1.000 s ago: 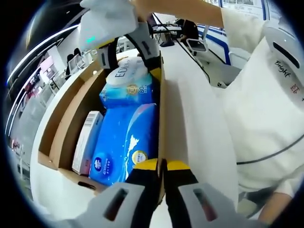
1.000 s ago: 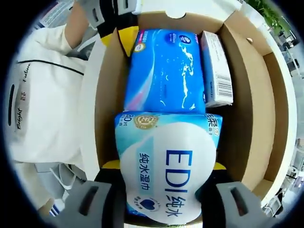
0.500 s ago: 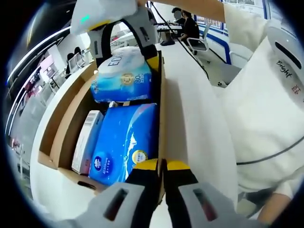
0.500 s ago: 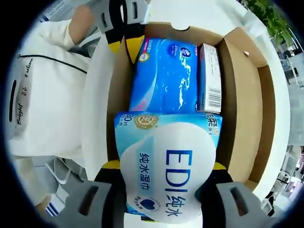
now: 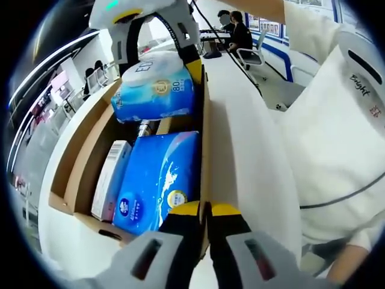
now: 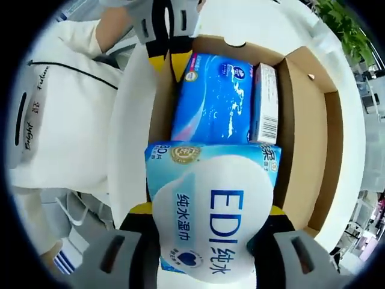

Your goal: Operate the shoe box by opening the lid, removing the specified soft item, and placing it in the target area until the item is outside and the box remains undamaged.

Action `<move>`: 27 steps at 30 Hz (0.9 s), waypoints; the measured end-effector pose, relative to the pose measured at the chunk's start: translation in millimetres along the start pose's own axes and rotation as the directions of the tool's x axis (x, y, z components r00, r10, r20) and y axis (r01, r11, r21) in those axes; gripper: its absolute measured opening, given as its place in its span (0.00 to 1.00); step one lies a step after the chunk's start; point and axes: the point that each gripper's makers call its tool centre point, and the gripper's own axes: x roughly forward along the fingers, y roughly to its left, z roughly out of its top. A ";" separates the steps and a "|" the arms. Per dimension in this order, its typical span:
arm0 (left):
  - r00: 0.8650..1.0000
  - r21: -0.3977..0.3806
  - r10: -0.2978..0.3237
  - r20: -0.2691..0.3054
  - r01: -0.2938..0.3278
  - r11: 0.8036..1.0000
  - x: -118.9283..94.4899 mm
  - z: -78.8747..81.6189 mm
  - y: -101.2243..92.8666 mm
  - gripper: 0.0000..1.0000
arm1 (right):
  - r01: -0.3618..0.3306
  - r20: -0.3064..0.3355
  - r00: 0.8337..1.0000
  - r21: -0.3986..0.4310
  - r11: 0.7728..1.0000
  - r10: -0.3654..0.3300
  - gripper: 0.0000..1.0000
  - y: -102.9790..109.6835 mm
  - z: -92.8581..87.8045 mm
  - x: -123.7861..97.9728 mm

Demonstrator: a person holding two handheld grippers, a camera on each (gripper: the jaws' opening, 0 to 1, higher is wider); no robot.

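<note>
An open cardboard shoe box (image 5: 81, 162) lies on a white table. My left gripper (image 5: 206, 214) is shut on the near end of the box's right side wall. Above the far end of the box, my right gripper (image 5: 159, 69) is shut on a light blue EDI wet-wipes pack (image 5: 155, 90), which hangs clear of the box. In the right gripper view the wet-wipes pack (image 6: 210, 180) sits between my right gripper's (image 6: 209, 211) jaws, with the box (image 6: 307, 132) below it. The left gripper (image 6: 168, 57) clamps the box wall at the top.
Inside the box lie a dark blue tissue pack (image 5: 159, 180) and a small white carton (image 5: 111, 177). A white flap or surface (image 5: 246, 156) runs along the box's right side. A person in a white garment (image 5: 337, 132) stands close on the right. People sit at a far desk (image 5: 237, 33).
The right gripper has lifted the wet-wipes pack up and out of the box, which now looks smaller below it. The left gripper has stayed clamped on the box wall.
</note>
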 end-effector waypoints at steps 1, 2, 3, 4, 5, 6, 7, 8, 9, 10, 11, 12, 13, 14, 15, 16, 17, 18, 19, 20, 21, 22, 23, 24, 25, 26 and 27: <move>1.000 0.000 0.000 0.000 0.000 1.000 0.0 0.0 0.0 0.03 | 0.001 0.002 1.000 0.002 1.000 -0.001 0.61 -0.8 -0.4 -0.4; 1.000 0.001 0.001 0.000 -0.001 1.000 0.0 0.0 -0.1 0.03 | -0.005 -0.002 1.000 0.016 1.000 0.005 0.61 0.1 -0.7 -1.1; 1.000 0.001 0.002 0.000 -0.002 1.000 0.1 0.1 0.0 0.03 | -0.007 -0.007 1.000 0.008 1.000 0.007 0.61 0.4 -2.0 -2.6; 1.000 0.001 0.002 0.001 -0.002 1.000 0.1 0.1 0.0 0.03 | 0.000 -0.011 1.000 0.006 1.000 0.000 0.61 -1.1 -2.7 -3.5; 1.000 0.001 0.002 0.001 -0.002 1.000 0.1 0.2 0.0 0.03 | 0.010 -0.021 1.000 0.009 1.000 -0.010 0.61 -1.6 -3.4 -2.1; 1.000 0.001 0.002 0.001 -0.002 1.000 0.1 0.3 -0.1 0.03 | 0.015 -0.029 0.999 0.002 1.000 -0.015 0.61 -1.6 -4.3 -1.6; 1.000 0.000 0.000 0.000 0.000 1.000 0.2 0.3 -0.1 0.03 | 0.028 -0.034 0.999 -0.018 0.999 -0.028 0.61 -0.8 -2.8 0.3; 1.000 -0.001 0.000 0.000 0.000 1.000 0.2 0.4 -0.1 0.03 | 0.026 -0.031 0.999 -0.016 1.000 -0.027 0.61 -0.3 -1.5 0.1; 1.000 -0.001 -0.001 0.000 0.001 1.000 0.2 0.4 -0.1 0.03 | 0.024 -0.032 0.999 -0.013 1.000 -0.024 0.61 -0.8 -1.0 -1.0; 1.000 -0.001 0.000 0.000 0.000 1.000 0.3 0.5 -0.2 0.03 | 0.025 -0.030 0.999 -0.006 1.000 -0.025 0.61 -1.5 0.8 -2.3; 1.000 0.000 0.001 -0.001 -0.001 1.000 0.4 0.6 -0.3 0.03 | 0.025 -0.027 0.999 -0.007 1.000 -0.025 0.61 -1.5 1.1 -3.4; 1.000 0.001 0.001 0.000 -0.001 1.000 0.4 0.6 -0.3 0.03 | 0.024 -0.034 0.999 -0.008 1.000 -0.024 0.61 -1.0 1.1 -5.3; 1.000 0.000 0.001 0.000 -0.001 1.000 0.4 0.7 -0.2 0.03 | 0.026 -0.034 0.999 -0.008 1.000 -0.026 0.61 -1.3 0.9 -5.6; 1.000 0.001 0.002 0.000 -0.002 1.000 0.5 0.8 -0.3 0.03 | 0.010 -0.039 0.999 0.001 1.000 -0.010 0.61 -1.4 -1.4 -9.7; 1.000 0.001 0.002 -0.001 -0.002 1.000 0.5 0.7 -0.4 0.03 | 0.009 -0.043 0.999 0.009 1.000 -0.009 0.61 -0.4 -1.6 -10.6; 1.000 0.002 0.002 -0.001 -0.002 1.000 0.6 0.7 -0.3 0.03 | 0.010 -0.043 0.999 0.015 1.000 -0.010 0.61 -0.1 -1.6 -11.2; 1.000 0.001 0.003 0.000 -0.003 1.000 0.5 0.8 -0.2 0.03 | 0.003 -0.042 0.999 0.053 0.999 0.000 0.61 1.2 -2.0 -13.2; 1.000 0.001 0.003 0.001 -0.003 1.000 0.5 0.8 -0.2 0.03 | 0.004 -0.036 0.999 0.054 0.999 -0.002 0.61 3.0 -1.3 -14.1; 1.000 0.002 0.003 0.001 -0.003 1.000 0.5 0.8 -0.2 0.03 | 0.002 -0.028 1.000 0.042 0.999 0.000 0.61 4.3 -1.0 -15.0; 1.000 0.003 0.003 0.002 -0.003 1.000 0.5 0.8 -0.2 0.03 | 0.007 -0.026 1.000 0.025 1.000 -0.006 0.61 5.1 1.4 -15.6; 1.000 0.003 0.004 0.003 -0.004 1.000 0.4 0.8 -0.1 0.03 | 0.012 -0.022 1.000 0.022 1.000 -0.011 0.61 5.4 2.2 -15.9; 1.000 0.003 0.004 0.003 -0.004 1.000 0.4 0.8 -0.1 0.03 | 0.011 -0.026 1.000 0.015 1.000 -0.011 0.61 6.2 2.5 -18.4; 1.000 0.003 0.004 0.003 -0.004 1.000 0.4 0.8 -0.1 0.03 | 0.018 -0.028 0.999 0.014 1.000 -0.017 0.61 5.5 2.6 -19.5; 1.000 0.004 0.004 0.003 -0.004 1.000 0.5 0.8 -0.2 0.03 | 0.042 -0.030 0.999 0.022 0.999 -0.041 0.61 2.5 2.4 -23.7; 1.000 0.004 0.006 0.005 -0.006 1.000 0.4 1.0 -0.2 0.03 | 0.041 -0.035 0.999 0.013 0.999 -0.041 0.61 2.5 1.6 -28.1; 1.000 0.004 0.006 0.007 -0.006 1.000 0.4 1.1 -0.1 0.03 | 0.068 -0.034 0.997 0.014 0.998 -0.067 0.61 -1.0 1.5 -36.0; 1.000 0.005 0.007 0.009 -0.007 1.000 0.3 1.2 0.0 0.03 | 0.077 -0.008 0.997 0.016 0.997 -0.077 0.61 -3.6 3.6 -40.4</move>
